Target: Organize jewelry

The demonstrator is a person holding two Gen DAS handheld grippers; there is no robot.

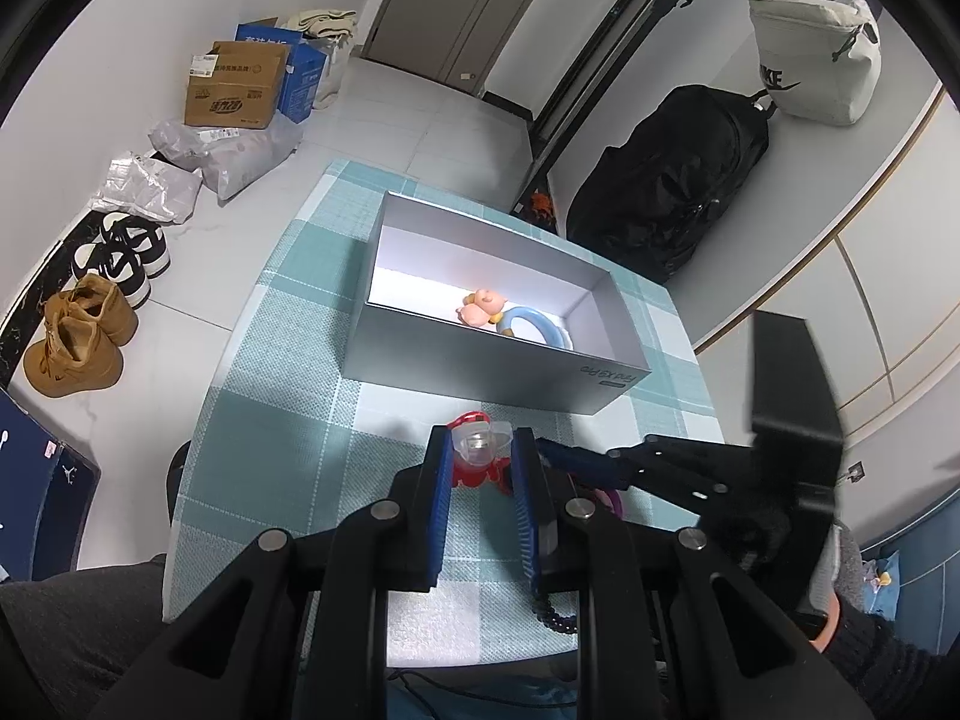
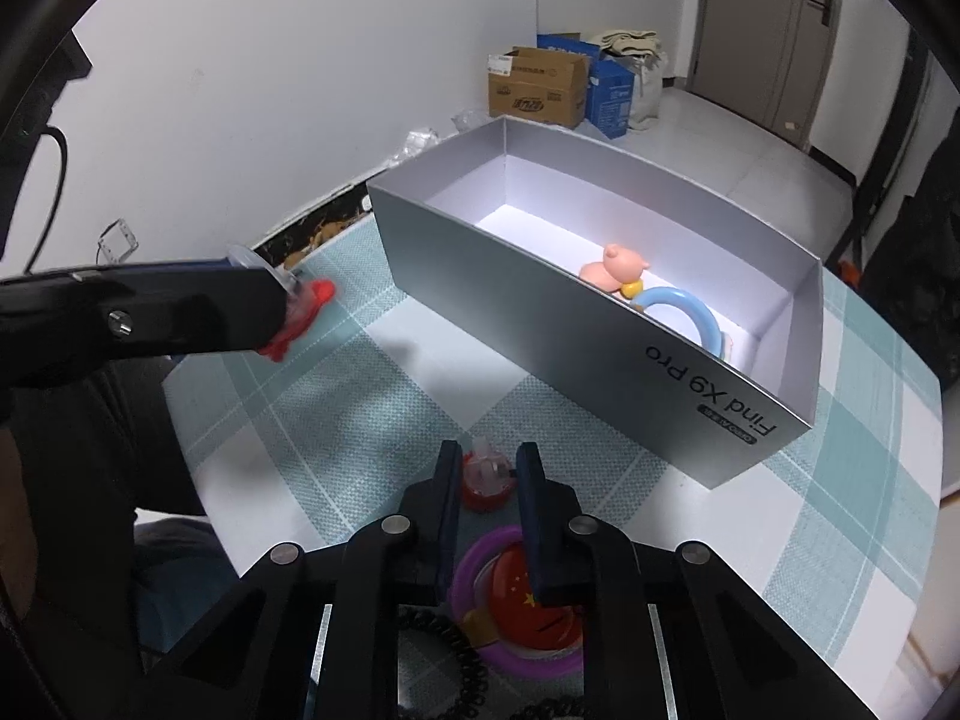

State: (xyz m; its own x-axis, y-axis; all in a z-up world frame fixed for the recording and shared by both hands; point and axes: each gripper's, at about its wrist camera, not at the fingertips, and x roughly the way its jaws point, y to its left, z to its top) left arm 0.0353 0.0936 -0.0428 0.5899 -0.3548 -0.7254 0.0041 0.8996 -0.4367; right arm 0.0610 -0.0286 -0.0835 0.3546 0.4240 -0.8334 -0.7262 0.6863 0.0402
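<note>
My left gripper (image 1: 480, 459) pinches a red charm (image 1: 474, 468); my right gripper (image 2: 487, 474) pinches another trinket (image 2: 487, 471). Either could slip before reaching the far box (image 2: 540, 324).

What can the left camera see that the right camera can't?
Only the left wrist view shows the shoes on the floor and the black backpack. Only the right wrist view shows the purple ring with the red piece inside it, under the right tool, and a small red trinket between its fingers. Both show the grey box holding the pink pig on a blue ring, and the left tool gripping a red charm.
</note>
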